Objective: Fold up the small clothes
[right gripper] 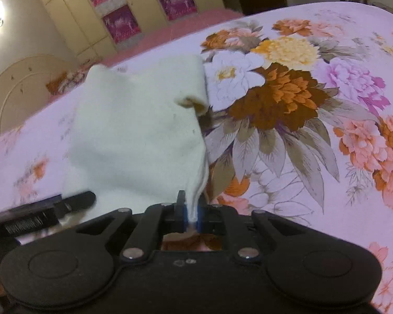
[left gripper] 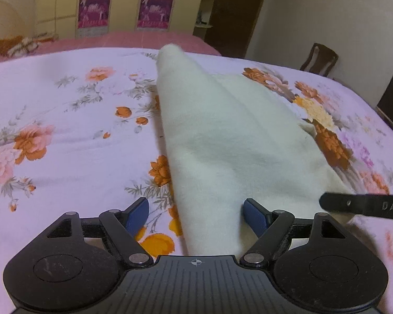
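Observation:
A cream-white fleece cloth (left gripper: 222, 136) lies folded lengthwise on the floral bedsheet (left gripper: 65, 120), running away from me. My left gripper (left gripper: 195, 213) is open, its blue pads either side of the cloth's near end, not closed on it. In the right wrist view the same cloth (right gripper: 138, 136) is lifted and draped. My right gripper (right gripper: 192, 213) is shut on the cloth's near edge, with fabric pinched between its blue pads. The right gripper's finger shows in the left wrist view (left gripper: 364, 205); the left gripper's finger shows in the right wrist view (right gripper: 73, 201).
The bed is covered by a pink floral sheet (right gripper: 301, 104) with a pink blanket (left gripper: 133, 40) beyond. Wardrobes with magenta panels (left gripper: 94, 10) stand at the back. A wooden chair (left gripper: 319, 59) stands at the right, a headboard (right gripper: 26, 83) at the left.

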